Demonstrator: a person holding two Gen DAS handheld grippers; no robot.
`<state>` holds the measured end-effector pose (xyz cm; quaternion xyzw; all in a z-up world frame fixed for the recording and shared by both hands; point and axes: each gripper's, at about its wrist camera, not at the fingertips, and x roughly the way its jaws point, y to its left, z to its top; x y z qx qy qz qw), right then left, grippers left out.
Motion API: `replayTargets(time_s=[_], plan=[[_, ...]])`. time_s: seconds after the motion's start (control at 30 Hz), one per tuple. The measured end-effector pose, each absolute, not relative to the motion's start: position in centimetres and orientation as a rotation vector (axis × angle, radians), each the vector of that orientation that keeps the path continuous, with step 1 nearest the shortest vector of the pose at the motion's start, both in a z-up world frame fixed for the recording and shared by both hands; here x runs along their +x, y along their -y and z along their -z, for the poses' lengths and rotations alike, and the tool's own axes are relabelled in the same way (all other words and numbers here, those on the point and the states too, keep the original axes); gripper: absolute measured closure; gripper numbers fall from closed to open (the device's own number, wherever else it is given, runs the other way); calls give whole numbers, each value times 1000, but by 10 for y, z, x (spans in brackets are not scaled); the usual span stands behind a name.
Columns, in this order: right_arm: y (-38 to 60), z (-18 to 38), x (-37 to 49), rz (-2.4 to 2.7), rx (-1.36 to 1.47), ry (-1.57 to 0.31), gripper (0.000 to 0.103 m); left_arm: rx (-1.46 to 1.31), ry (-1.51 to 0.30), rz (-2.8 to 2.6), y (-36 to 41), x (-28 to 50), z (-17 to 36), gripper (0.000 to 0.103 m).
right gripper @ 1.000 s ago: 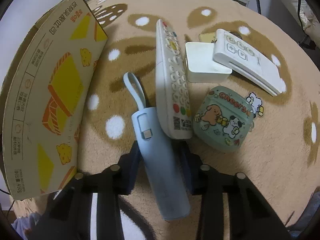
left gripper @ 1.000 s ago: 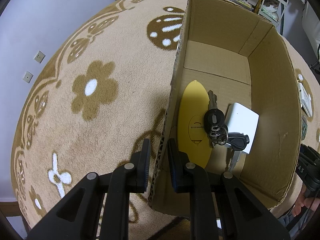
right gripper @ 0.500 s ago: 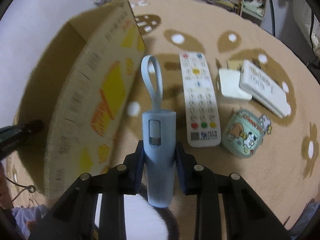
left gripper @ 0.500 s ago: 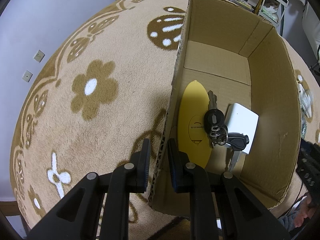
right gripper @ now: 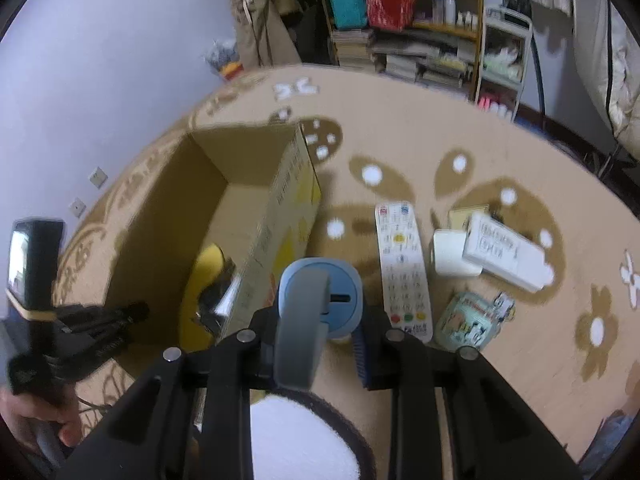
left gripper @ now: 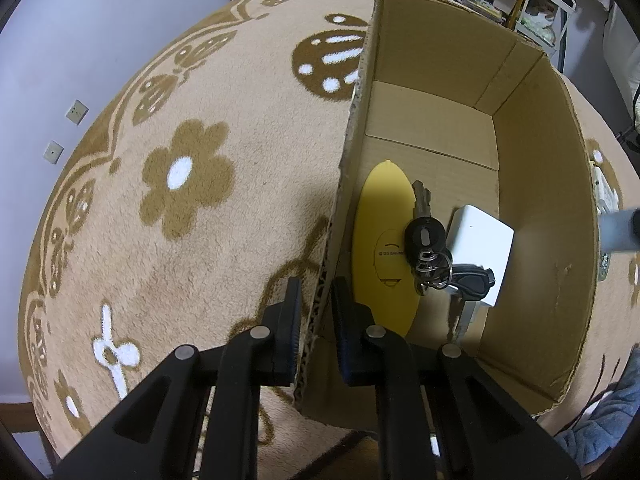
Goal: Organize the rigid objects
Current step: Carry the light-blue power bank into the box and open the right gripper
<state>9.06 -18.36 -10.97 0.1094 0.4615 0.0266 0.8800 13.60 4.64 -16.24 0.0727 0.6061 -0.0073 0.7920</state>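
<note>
The right gripper (right gripper: 316,344), clamped on the blue power bank (right gripper: 320,300), has lifted it off the rug toward the cardboard box (left gripper: 540,208), whose wall the left gripper (left gripper: 316,320) pinches shut, so only the drop-in remains.

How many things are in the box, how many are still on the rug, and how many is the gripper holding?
In the cardboard box: 3 (yellow oval thing, bunch of keys, white adapter)
On the rug: 4 (long remote, white block, flat white remote, green cartoon case)
In the right gripper: 1 (blue device)
Total: 8
</note>
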Motion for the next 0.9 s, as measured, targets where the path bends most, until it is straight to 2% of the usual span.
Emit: replayTargets(time_s=[0.27, 0.47, 0.67, 0.9], plan=[[178, 60, 77, -117, 270, -759, 74, 175, -1296, 17, -44, 135, 162, 90], [170, 50, 72, -197, 304, -688, 74, 190, -1291, 18, -42, 134, 162, 91], [153, 57, 71, -273, 317, -700, 74, 181, -1293, 11, -43, 133, 161, 90], [125, 92, 77, -286, 246, -778, 74, 177, -1293, 5, -44, 134, 162, 88]])
